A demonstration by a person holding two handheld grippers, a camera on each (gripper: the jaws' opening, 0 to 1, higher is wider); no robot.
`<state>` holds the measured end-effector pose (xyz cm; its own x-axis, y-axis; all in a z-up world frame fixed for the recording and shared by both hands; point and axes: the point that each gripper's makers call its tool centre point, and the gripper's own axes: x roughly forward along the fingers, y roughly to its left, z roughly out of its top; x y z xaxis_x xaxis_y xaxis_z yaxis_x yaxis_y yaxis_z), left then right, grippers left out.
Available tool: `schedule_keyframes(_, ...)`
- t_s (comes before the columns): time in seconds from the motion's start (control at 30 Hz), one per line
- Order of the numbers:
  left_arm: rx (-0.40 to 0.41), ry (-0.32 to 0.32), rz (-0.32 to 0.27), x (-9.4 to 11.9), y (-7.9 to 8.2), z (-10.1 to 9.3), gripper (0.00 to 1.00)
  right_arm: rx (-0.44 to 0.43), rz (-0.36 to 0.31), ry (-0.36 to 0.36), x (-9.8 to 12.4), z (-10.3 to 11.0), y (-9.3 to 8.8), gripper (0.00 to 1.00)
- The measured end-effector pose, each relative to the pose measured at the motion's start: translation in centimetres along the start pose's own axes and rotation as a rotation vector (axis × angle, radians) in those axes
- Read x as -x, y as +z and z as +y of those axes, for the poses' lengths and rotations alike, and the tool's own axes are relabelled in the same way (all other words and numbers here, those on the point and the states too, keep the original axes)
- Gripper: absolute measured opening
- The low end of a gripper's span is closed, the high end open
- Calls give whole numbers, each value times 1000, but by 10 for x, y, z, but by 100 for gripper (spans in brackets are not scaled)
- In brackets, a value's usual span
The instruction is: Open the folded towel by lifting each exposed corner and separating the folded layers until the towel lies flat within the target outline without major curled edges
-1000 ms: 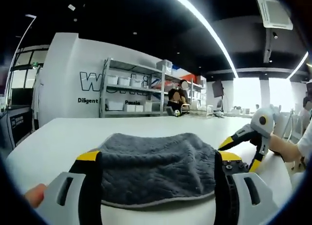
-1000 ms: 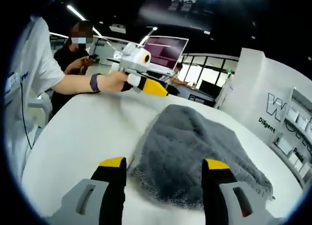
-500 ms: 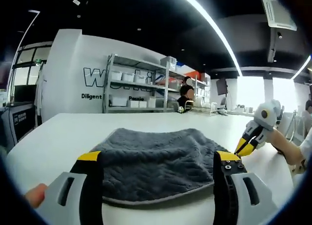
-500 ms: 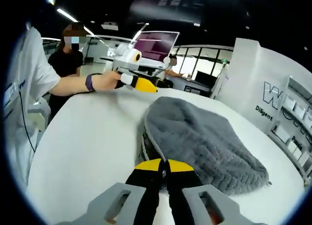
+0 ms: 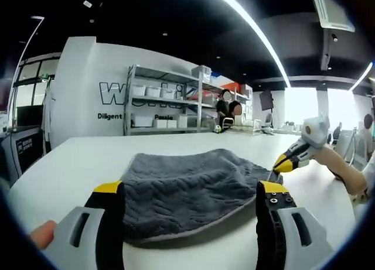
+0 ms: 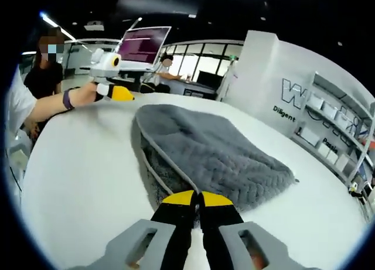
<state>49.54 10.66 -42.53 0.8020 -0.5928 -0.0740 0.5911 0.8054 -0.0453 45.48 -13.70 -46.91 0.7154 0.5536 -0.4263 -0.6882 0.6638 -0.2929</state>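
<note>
Table (image 5: 70, 159), white and broad, carries everything here. Shelving (image 5: 158, 109) with white bins stands against the far wall under dark lettering. On the tabletop lies the gray towel (image 5: 187, 188), folded, its piped edge lifted at one corner so the layers gape apart in the right gripper view. The left gripper (image 5: 190, 191) sits low with its yellow-tipped jaws spread wide on either side of the towel's near edge. The right gripper (image 6: 196, 198) has its jaws pressed together, pinching the towel's raised corner just above the table.
</note>
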Motion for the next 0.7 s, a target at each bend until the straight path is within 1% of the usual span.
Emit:
schedule_keyframes(0.23,-15,-2,18,-1,-4,-1,91,-44,68,-195,9,-44,-20,0)
schedule_keyframes(0.4,-19,1,30,-2,-8,-2,91,-75,110,-304,19,-73,-34,0)
schedule_keyframes(0.7,-18,2,38,-3,-10,0,90,-161,145,-420,37,-101,-51,0)
